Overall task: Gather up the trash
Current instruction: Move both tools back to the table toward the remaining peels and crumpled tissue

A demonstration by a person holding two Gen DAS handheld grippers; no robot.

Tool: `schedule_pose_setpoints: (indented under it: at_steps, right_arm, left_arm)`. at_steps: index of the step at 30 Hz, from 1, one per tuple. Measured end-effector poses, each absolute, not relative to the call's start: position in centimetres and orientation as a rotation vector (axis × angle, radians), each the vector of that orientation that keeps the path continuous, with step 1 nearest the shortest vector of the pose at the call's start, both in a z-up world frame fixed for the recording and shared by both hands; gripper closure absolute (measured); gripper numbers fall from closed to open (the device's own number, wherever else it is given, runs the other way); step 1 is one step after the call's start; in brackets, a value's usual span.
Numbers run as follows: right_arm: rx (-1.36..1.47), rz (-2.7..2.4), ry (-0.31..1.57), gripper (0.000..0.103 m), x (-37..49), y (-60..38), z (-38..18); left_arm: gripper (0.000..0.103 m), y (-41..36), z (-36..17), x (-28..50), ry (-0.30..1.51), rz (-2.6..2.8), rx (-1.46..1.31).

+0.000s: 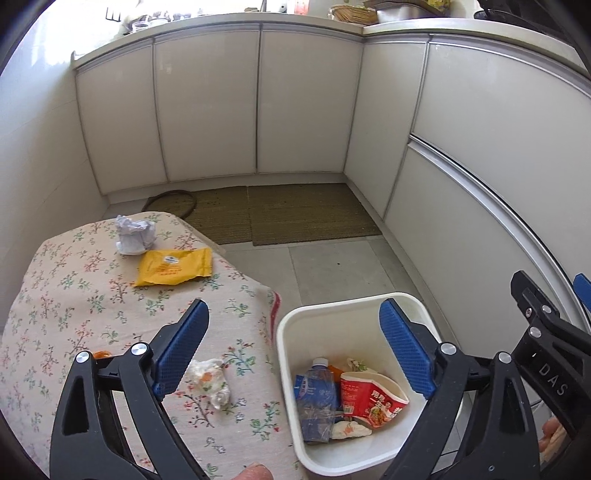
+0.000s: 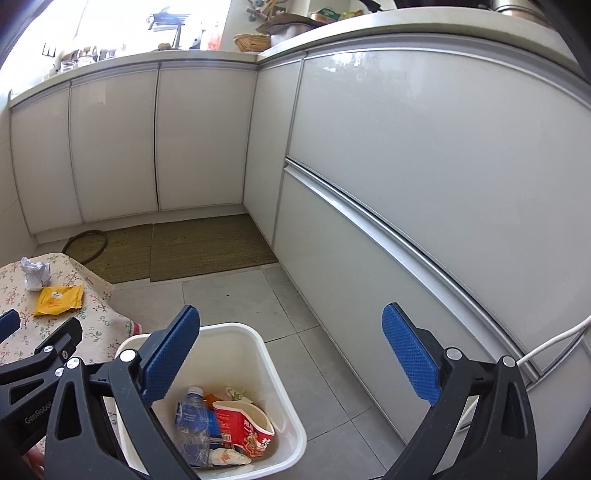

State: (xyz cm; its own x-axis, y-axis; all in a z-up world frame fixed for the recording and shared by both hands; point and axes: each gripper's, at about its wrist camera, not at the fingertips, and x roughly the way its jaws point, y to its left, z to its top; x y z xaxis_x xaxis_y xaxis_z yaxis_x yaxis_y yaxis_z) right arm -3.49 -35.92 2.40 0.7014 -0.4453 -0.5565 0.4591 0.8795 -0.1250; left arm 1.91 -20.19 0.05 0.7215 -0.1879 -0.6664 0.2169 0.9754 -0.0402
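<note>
A white bin (image 1: pixel 417 306) stands on the floor beside the table and shows in the right wrist view (image 2: pixel 258 339) too. In it lie a crushed plastic bottle (image 1: pixel 317 398), a red noodle cup (image 1: pixel 369 398) and a tissue (image 1: pixel 347 430). On the floral tablecloth (image 1: pixel 74 295) lie a crumpled stained tissue (image 1: pixel 210 380), a yellow packet (image 1: pixel 173 266) and a crumpled white paper ball (image 1: pixel 133 234). My left gripper (image 1: pixel 293 350) is open and empty, over the table edge and the bin. My right gripper (image 2: pixel 291 358) is open and empty above the bin.
White kitchen cabinets (image 1: pixel 207 107) wrap the back and right. Two woven mats (image 1: pixel 303 212) and a dark ring (image 1: pixel 173 201) lie on the grey tiled floor. A white cable (image 2: pixel 554 339) runs along the right cabinet. The counter (image 1: pixel 221 18) holds clutter.
</note>
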Motion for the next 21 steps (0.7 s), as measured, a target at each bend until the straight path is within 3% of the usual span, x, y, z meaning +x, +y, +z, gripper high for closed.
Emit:
schedule_pose_setpoints:
  at_steps: [21]
  right_arm:
    - [-0.089,-0.324,0.641,0.007,0.1,-25.0,2.4]
  left_arm:
    - [0.012,-7.8,1.1,2.9,0.75,0.006,-0.031]
